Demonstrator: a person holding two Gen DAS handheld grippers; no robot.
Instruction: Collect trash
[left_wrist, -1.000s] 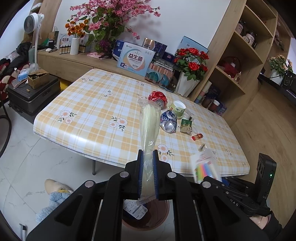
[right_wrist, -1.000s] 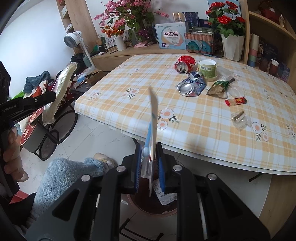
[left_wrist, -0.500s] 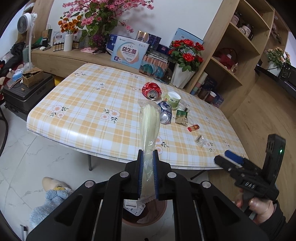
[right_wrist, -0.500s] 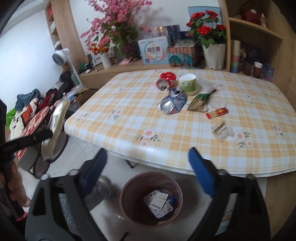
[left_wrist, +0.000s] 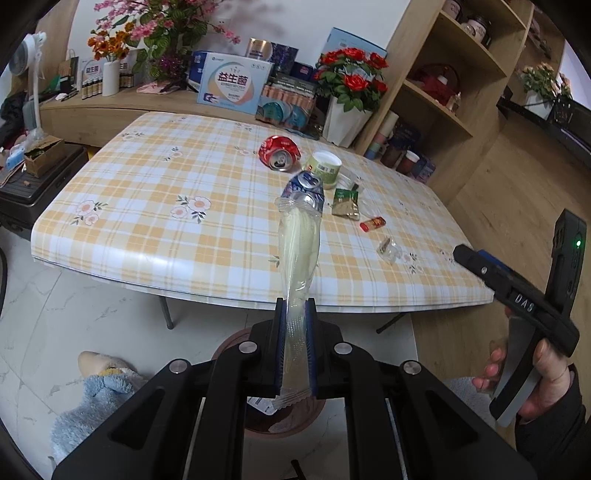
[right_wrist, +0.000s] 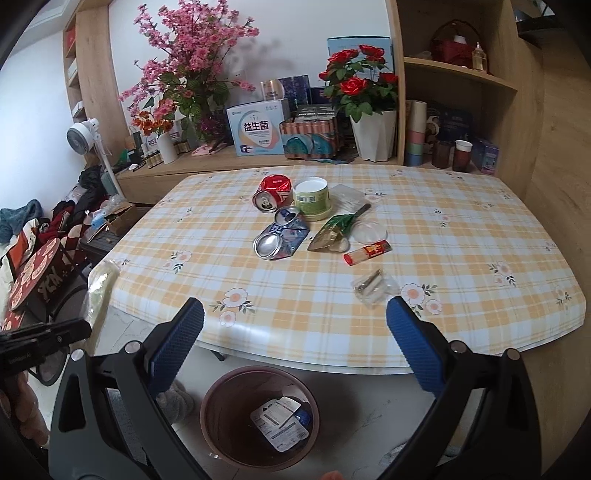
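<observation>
Since the earlier frames your right gripper (right_wrist: 295, 334) has let go of its flat wrapper, and its jaws are opening wide with nothing between them; that wrapper is no more in its view. A printed packet (right_wrist: 281, 422) lies in the bin (right_wrist: 221, 391), but I cannot tell if it is the same one.

Your left gripper (left_wrist: 294, 354) is clenched on the long clear bag (left_wrist: 298, 266), which stands upright from the pads toward 12 o'clock. It is a thin, crinkled film with pale yellow content and a sealed end hanging out below the pads. It looks light and soft, so it may stick to the pads when you release.

I judge the step in hand is the drop of this bag. In the left view the bin shows at 6 o'clock, partly hidden behind the gripper. The next move calls for you to bring the bag over the bin mouth and then release.

More trash waits on the table (right_wrist: 480, 258): a red can (right_wrist: 271, 192) and a cup (right_wrist: 312, 199) near the centre, a crushed blue can (right_wrist: 280, 236) just below them, a green pouch (right_wrist: 332, 232) at 3 o'clock from it, then a small red tube (right_wrist: 367, 252) and a clear scrap (right_wrist: 373, 286) toward 5 o'clock.
</observation>
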